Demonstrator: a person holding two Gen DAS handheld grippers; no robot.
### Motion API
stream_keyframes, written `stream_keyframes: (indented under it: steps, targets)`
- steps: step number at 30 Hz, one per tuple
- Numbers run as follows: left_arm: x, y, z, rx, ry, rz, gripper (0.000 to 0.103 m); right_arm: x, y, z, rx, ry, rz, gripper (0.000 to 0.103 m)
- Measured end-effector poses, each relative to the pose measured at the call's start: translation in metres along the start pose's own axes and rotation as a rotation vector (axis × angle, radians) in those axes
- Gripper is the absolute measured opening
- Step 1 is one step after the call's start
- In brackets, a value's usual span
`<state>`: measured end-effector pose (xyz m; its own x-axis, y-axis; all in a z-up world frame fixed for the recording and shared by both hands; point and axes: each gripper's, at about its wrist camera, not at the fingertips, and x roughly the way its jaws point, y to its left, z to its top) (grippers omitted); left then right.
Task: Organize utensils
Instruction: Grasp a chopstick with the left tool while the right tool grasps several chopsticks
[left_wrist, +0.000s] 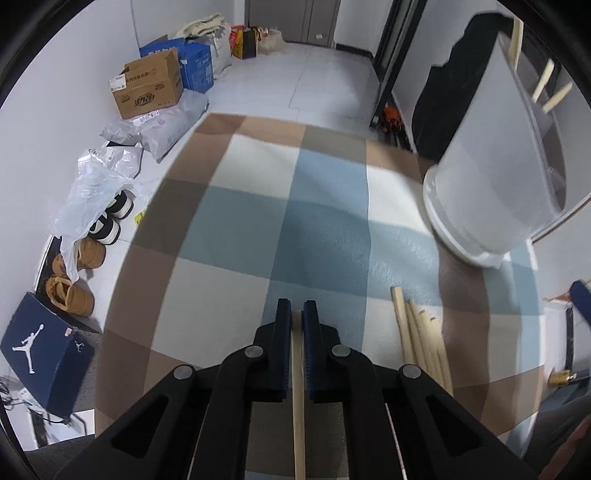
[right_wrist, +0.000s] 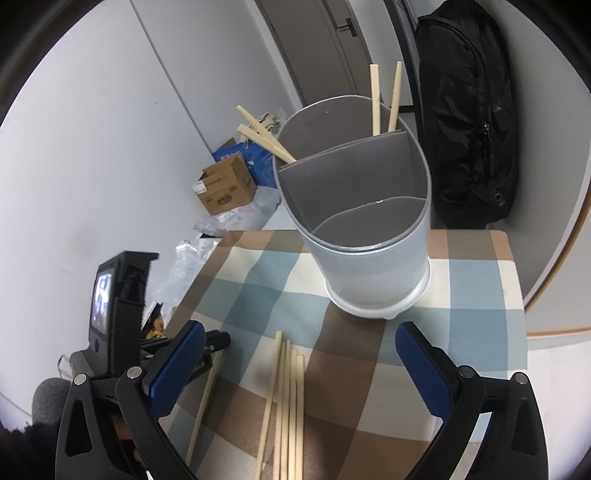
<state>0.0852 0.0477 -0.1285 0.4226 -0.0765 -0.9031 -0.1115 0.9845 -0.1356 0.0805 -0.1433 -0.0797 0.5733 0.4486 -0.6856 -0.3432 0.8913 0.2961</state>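
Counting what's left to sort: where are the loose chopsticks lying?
In the right wrist view, the loose chopsticks lie bundled on the checked cloth, just before the grey holder.

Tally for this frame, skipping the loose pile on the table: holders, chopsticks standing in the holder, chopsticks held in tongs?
holder: 1
standing chopsticks in it: 4
held chopstick, in the left tongs: 1
Total: 6
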Motion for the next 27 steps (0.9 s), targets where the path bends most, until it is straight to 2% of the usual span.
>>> stream_keyframes:
  steps: [6,8,11,15,19,20,21,22,23,25,27]
  targets:
    - [-0.026,0.018,0.008,-0.102,-0.114,-0.118,0.002,0.007,0.008,-0.001,-0.030,0.022,0.025,0.103]
    - [-0.035,0.025,0.010,-0.139,-0.159,-0.147,0.002,0.011,0.011,-0.002,-0.027,0.047,0.063,0.101]
    - [-0.043,0.038,0.012,-0.204,-0.202,-0.204,0.002,0.022,0.017,-0.004,-0.039,0.110,0.097,0.086]
    - [-0.050,0.048,0.013,-0.248,-0.242,-0.228,0.002,0.043,0.030,-0.010,-0.094,0.219,0.096,0.069]
    - [-0.057,0.055,0.012,-0.250,-0.266,-0.241,0.002,0.067,0.045,-0.016,-0.188,0.298,0.023,0.060]
    - [-0.060,0.056,0.012,-0.246,-0.276,-0.236,0.002,0.074,0.047,-0.016,-0.202,0.316,0.005,0.055]
    - [-0.062,0.059,0.012,-0.246,-0.283,-0.242,0.002,0.081,0.049,-0.015,-0.212,0.329,-0.008,0.045]
    - [-0.065,0.063,0.011,-0.251,-0.289,-0.255,0.002,0.088,0.051,-0.015,-0.226,0.340,-0.025,0.042]
    - [-0.066,0.065,0.011,-0.254,-0.294,-0.257,0.002,0.095,0.053,-0.014,-0.237,0.352,-0.046,0.042]
    - [-0.068,0.070,0.011,-0.263,-0.301,-0.263,0.002,0.105,0.055,-0.012,-0.251,0.364,-0.063,0.034]
    - [-0.068,0.076,0.011,-0.277,-0.305,-0.275,0.002,0.115,0.058,-0.010,-0.285,0.380,-0.109,0.034]
